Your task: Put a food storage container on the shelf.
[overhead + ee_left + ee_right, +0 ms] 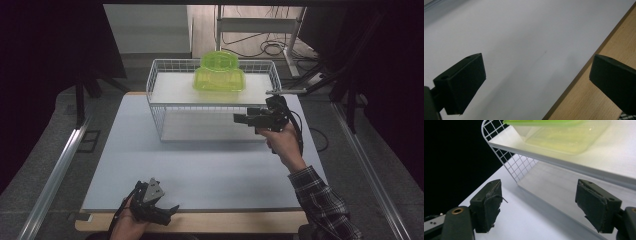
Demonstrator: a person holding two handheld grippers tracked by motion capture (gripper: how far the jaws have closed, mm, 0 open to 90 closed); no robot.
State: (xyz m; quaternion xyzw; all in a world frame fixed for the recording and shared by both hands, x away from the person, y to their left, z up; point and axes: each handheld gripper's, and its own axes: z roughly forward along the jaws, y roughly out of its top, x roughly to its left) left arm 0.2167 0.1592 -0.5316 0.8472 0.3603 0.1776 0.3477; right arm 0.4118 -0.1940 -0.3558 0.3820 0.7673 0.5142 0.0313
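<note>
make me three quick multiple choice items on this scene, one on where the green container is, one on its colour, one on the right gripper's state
1. Where does the green container sit?
A. on the wire rack's top shelf
B. on the table in front of the rack
C. between the left gripper's jaws

2. What colour is the container?
A. red
B. translucent lime green
C. black

3. How is the right gripper?
A. shut on the container
B. shut on the rack's wire
C. open, holding nothing

Answers:
1 A, it rests on the upper board of the white wire rack.
2 B, it is see-through lime green in both views.
3 C, the right gripper view shows its jaws apart with only table between them.
</note>
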